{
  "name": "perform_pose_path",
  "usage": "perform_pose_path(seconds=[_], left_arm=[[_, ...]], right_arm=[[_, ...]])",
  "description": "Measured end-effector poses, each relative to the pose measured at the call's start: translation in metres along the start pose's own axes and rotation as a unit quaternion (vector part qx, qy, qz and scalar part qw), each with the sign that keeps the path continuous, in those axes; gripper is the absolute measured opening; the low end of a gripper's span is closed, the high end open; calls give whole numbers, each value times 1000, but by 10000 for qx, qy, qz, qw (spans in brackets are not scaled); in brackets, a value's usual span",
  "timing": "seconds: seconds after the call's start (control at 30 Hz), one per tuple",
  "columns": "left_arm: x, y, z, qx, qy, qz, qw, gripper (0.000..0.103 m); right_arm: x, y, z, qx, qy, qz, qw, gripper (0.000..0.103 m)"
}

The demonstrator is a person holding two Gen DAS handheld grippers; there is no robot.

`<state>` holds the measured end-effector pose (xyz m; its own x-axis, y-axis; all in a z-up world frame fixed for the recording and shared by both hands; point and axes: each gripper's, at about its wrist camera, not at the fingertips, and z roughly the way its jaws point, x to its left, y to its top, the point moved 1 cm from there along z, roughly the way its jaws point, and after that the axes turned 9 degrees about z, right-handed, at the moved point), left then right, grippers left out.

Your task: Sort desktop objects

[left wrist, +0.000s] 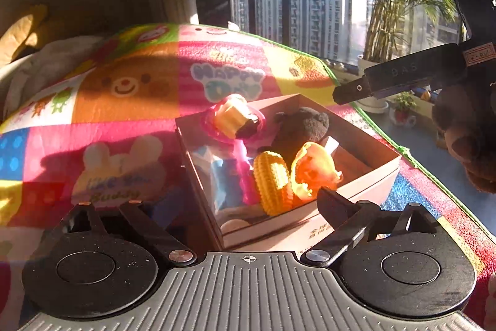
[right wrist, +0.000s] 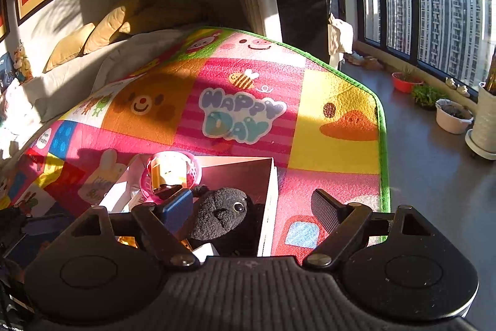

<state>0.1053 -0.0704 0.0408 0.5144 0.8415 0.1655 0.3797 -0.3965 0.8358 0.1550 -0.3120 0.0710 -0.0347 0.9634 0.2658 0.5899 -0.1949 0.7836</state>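
Cardboard box (left wrist: 365, 172) holds plush toy (left wrist: 299, 127), toy corn (left wrist: 272, 179); both tongs wide, empty.

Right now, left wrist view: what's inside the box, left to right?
blue toy → yellow corn toy → orange toy. The pink-and-yellow toy and the dark plush sit farther back, so they're left out.
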Motion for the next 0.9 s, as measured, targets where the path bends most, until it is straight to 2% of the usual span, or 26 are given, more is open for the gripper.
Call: perform_pose_path(seconds=[0.2, 0.27, 0.37, 0.43, 0.53, 0.73, 0.9], left_arm=[[-1, -21, 5, 380, -107, -278, 9988, 100], [-1, -23, 5, 396, -162, -369, 9984, 101], [-3, -25, 6, 381, -358, -459, 9976, 102], [-4, -26, 6, 337, -502, -506, 9969, 102], [-5, -27, 6, 268, -611, -585, 9961, 102], [10, -36, -2, 237, -287, -788, 9962, 103], [30, -45, -12, 309, 125, -986, 9946, 103]], right_arm=[[-6, -25, 15, 567, -24, 249, 9981, 92], [-7, -30, 17, 725, 134, 444, 9963, 101], [-5, -35, 18, 901, 481, 634, 9928, 103], [4, -35, 19, 951, 759, 559, 9910, 103], [24, -34, 20, 794, 683, 157, 9944, 103], [53, -26, 43, 807, 800, -28, 9935, 103], [96, -32, 61, 691, 780, -592, 9928, 103]])
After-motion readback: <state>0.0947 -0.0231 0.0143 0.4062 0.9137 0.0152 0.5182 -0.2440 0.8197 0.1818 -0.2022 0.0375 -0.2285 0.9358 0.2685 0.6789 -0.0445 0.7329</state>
